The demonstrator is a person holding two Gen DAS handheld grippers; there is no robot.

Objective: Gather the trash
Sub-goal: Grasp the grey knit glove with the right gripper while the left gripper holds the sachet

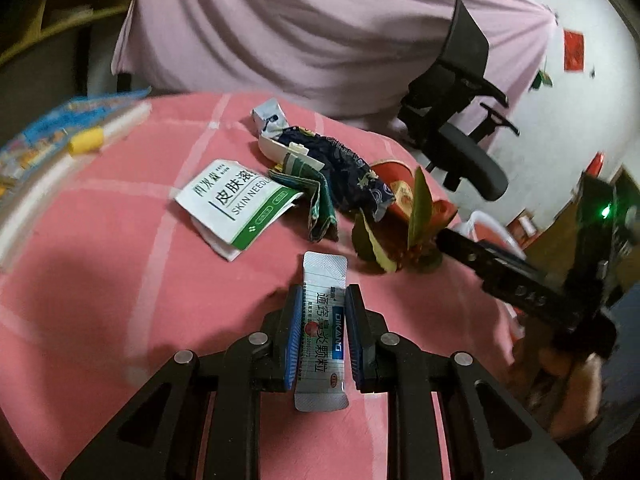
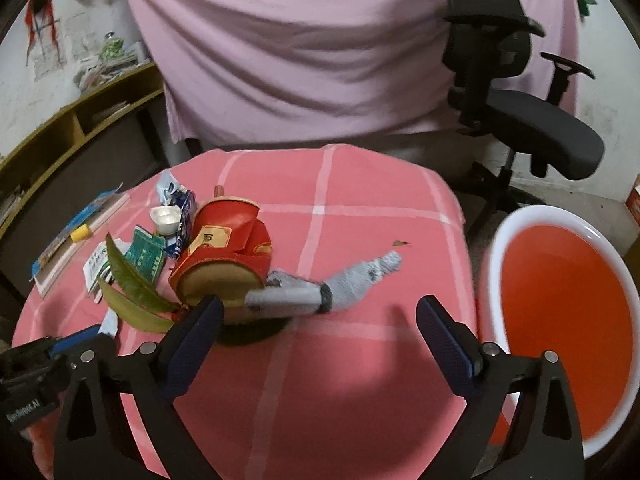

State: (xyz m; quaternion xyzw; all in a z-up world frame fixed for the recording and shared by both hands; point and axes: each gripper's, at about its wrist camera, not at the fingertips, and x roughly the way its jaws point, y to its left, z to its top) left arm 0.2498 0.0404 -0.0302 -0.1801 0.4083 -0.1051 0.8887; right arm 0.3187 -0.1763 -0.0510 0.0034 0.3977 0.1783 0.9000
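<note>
On the far left edge of my bench [image 1: 100,280], under its pink checked cloth, a booklet [image 1: 48,140] lies with a yellow-capped marker [image 1: 104,136] on top of it. Moving right, a white and green "SKIN NEEDLE" packet [image 1: 236,204] lies flat, touching a folded green wrapper [image 1: 320,204], with a crumpled dark blue wrapper [image 1: 348,172] and a silver-blue pack [image 1: 268,118] just behind. My left claw [image 1: 322,334] is nearly closed, its blue pads pinching a silver medicine sachet [image 1: 323,280] by its long edges; the sachet sticks out forward, and I cannot tell whether it is lifted off the cloth. Right of it, green and yellow leaves [image 1: 420,208] sit against a crushed red paper cup [image 2: 228,248] lying on its side. In the right wrist view a grey tube-like piece of trash [image 2: 320,292] lies just beside the cup, toward the middle of the bench. My right claw [image 2: 318,344] hangs above the near part of the bench, spread wide and holding nothing, the grey piece ahead between its tips. Farthest right, off the bench edge, stands a red bin [image 2: 560,300] with a white rim, and behind it a black office chair [image 2: 520,100].
</note>
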